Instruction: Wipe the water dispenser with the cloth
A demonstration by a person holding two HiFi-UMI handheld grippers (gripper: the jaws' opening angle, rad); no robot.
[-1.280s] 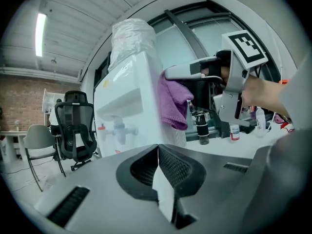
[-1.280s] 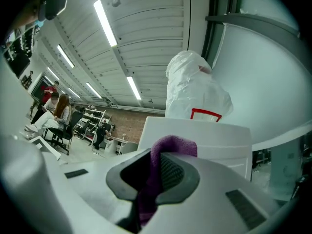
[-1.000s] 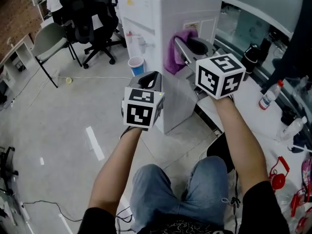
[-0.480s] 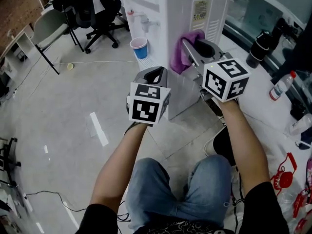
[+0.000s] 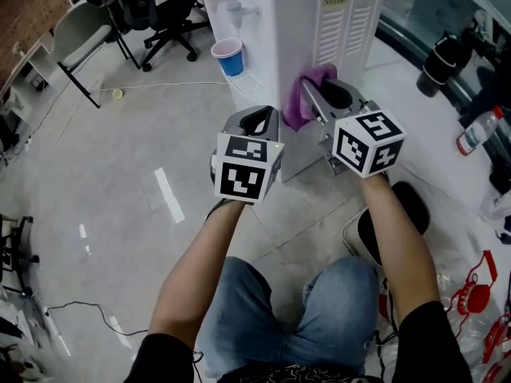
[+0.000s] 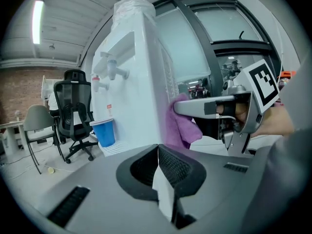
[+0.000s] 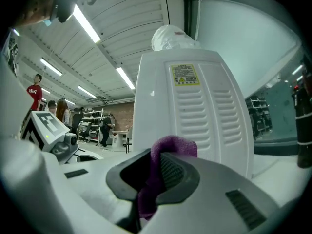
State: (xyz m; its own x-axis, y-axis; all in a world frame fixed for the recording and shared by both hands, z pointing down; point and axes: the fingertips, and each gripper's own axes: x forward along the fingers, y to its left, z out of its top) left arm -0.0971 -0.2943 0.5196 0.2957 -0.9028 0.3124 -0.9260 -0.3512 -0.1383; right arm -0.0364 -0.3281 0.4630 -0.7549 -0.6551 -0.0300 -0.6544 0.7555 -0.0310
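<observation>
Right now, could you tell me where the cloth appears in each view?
Head view: cloth upper centre, in the right gripper, at the dispenser.
Left gripper view: cloth centre, right of the dispenser.
Right gripper view: cloth bottom centre, between the jaws.
Shared landmark: the white dispenser.

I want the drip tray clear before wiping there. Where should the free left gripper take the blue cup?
Probably across the side wall of the blue cup, mid-height, coming level from the front: it stands upright on the drip tray, with the taps above and the water dispenser behind. The left gripper is shut, so open it first.
</observation>
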